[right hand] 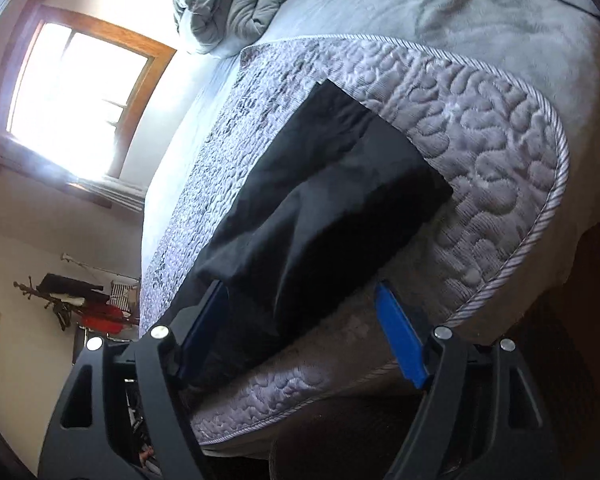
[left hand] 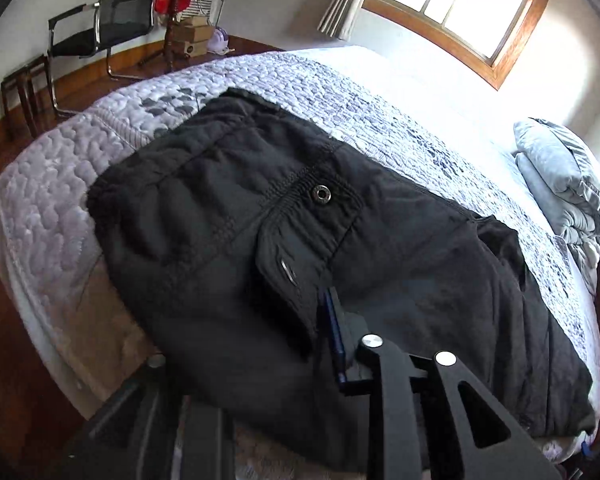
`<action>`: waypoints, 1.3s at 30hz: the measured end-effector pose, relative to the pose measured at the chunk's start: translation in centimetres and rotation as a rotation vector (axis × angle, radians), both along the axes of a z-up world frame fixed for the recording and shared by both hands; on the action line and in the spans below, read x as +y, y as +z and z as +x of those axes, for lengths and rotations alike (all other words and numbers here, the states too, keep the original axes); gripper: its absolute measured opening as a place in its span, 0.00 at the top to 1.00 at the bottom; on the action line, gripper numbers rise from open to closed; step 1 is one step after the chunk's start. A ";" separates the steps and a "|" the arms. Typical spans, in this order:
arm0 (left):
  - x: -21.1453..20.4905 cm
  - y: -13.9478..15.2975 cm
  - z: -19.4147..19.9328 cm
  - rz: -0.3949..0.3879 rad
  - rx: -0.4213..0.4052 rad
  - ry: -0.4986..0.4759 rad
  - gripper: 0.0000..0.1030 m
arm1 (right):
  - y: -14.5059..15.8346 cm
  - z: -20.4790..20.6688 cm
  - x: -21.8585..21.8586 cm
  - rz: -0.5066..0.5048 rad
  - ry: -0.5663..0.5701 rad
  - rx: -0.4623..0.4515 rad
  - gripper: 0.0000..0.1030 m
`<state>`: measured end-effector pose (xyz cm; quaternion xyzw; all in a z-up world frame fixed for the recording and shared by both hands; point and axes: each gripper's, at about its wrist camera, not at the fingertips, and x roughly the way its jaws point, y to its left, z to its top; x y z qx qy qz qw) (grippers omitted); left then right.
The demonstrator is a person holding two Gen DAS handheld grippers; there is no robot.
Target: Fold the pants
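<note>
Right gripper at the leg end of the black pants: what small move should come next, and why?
Probably ease the right gripper forward and close on the pants edge. Its jaws stand wide open with the dark cloth running between them, and no pad presses it yet. The pants lie spread along the quilted bedspread, waistband snap up, not yet folded lengthwise.

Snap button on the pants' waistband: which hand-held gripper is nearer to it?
Left. The left hand-held gripper sits just below the snap button; the right hand-held gripper is at the leg end of the pants.
</note>
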<state>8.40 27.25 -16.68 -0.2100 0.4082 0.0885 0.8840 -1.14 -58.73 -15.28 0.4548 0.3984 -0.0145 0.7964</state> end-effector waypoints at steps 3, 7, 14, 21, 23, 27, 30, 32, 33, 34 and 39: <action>0.5 0.6 -1.9 -0.006 -0.004 0.011 0.56 | -1.7 1.5 -0.7 0.053 -0.047 0.025 0.45; 0.5 0.6 -3.1 -0.035 -0.023 0.041 0.50 | -3.5 5.3 -1.2 0.076 -0.043 0.131 0.93; -0.2 -0.1 -2.8 -0.055 -0.009 0.086 0.43 | 6.9 9.7 3.4 -0.104 0.176 -0.156 0.97; -1.4 0.2 -2.3 -0.021 0.014 0.090 0.38 | 4.5 8.1 1.5 -0.141 0.155 -0.045 0.93; -1.5 0.1 -2.1 -0.015 0.036 0.087 0.37 | 0.3 7.5 0.2 -0.150 0.122 0.117 0.83; -1.6 0.4 -2.3 -0.034 0.051 0.086 0.36 | -2.3 4.7 -1.3 -0.037 0.077 0.090 0.78; -1.6 0.6 -2.6 -0.053 0.063 0.099 0.35 | -1.4 2.6 -1.6 -0.010 0.043 0.054 0.59; -1.8 0.9 -2.9 -0.061 0.061 0.102 0.35 | -1.1 1.5 -2.2 0.017 0.026 0.039 0.53; -1.9 1.0 -3.0 -0.058 0.060 0.102 0.35 | -1.1 1.0 -2.5 0.036 0.013 0.035 0.52; -2.1 1.1 -3.1 -0.052 0.058 0.100 0.35 | -1.4 0.5 -2.7 0.052 -0.002 0.030 0.51; -2.6 1.0 -3.6 -0.058 0.081 0.115 0.32 | -2.6 0.3 -3.5 0.079 -0.050 0.049 0.36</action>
